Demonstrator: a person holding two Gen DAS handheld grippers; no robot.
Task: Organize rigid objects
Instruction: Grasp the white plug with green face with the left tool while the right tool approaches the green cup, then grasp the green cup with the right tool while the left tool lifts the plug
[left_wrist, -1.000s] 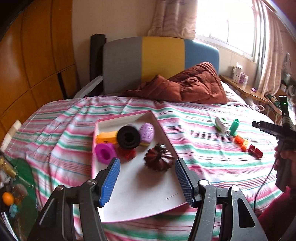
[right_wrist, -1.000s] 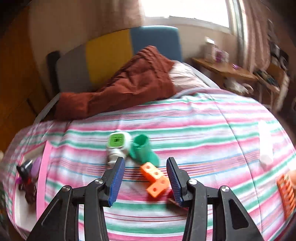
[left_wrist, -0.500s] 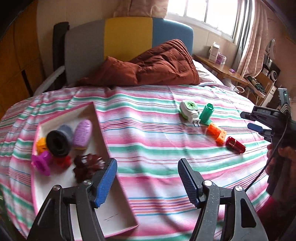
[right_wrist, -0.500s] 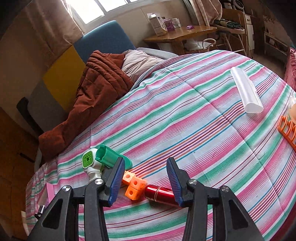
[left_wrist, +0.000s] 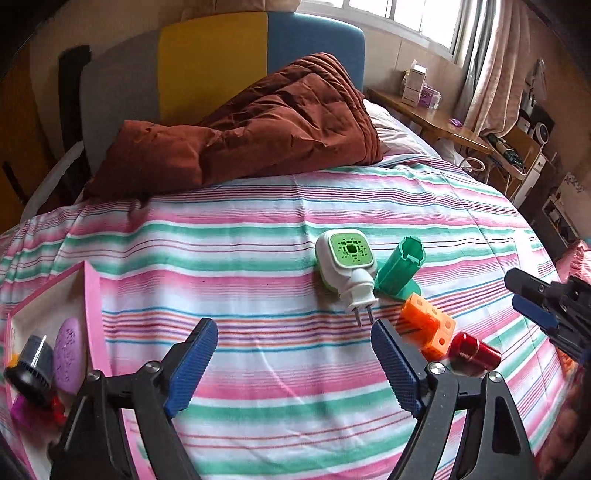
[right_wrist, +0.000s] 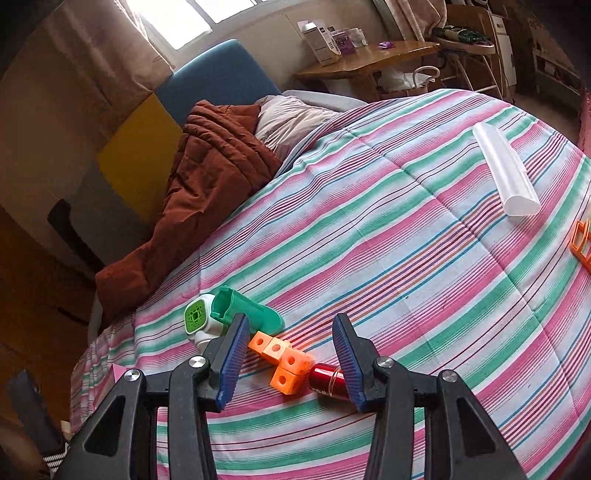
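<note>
So the loose rigid objects sit in a tight cluster on the striped bedspread (left_wrist: 258, 258): a white plug-in unit with a green face (left_wrist: 347, 264), prongs toward the camera, touching a green plastic holder (left_wrist: 400, 271) lying on its side just right of it; in front of those an orange holed block piece (left_wrist: 430, 326), and touching its near end a red metal cylinder (left_wrist: 474, 354). In the right wrist view the same group reads green-faced plug (right_wrist: 197, 319), green holder (right_wrist: 247, 308), orange blocks (right_wrist: 286, 363), red cylinder (right_wrist: 328, 376). Right gripper (right_wrist: 291, 356) hovers low over the orange blocks and red cylinder, blue pads spread wide apart, nothing held; the cylinder lies just inside the right pad, contact not clear. Left gripper (left_wrist: 295, 363) is wide open too, empty, above bare bedspread left of the cluster. The right gripper (left_wrist: 539, 302) shows at the right edge of the left view. At far left a pink-rimmed tray (left_wrist: 92, 302) holds a purple oval piece (left_wrist: 68, 356), a black round part (left_wrist: 31, 369), and small magenta and red bits, partly cut off. Farther out: a white tube (right_wrist: 506, 175) and an orange frame piece (right_wrist: 581, 243) on the bedspread's right side, a rust-brown quilt (left_wrist: 258, 136) bunched at the headboard (left_wrist: 214, 62), a wooden desk (right_wrist: 369, 61) by the window.
</note>
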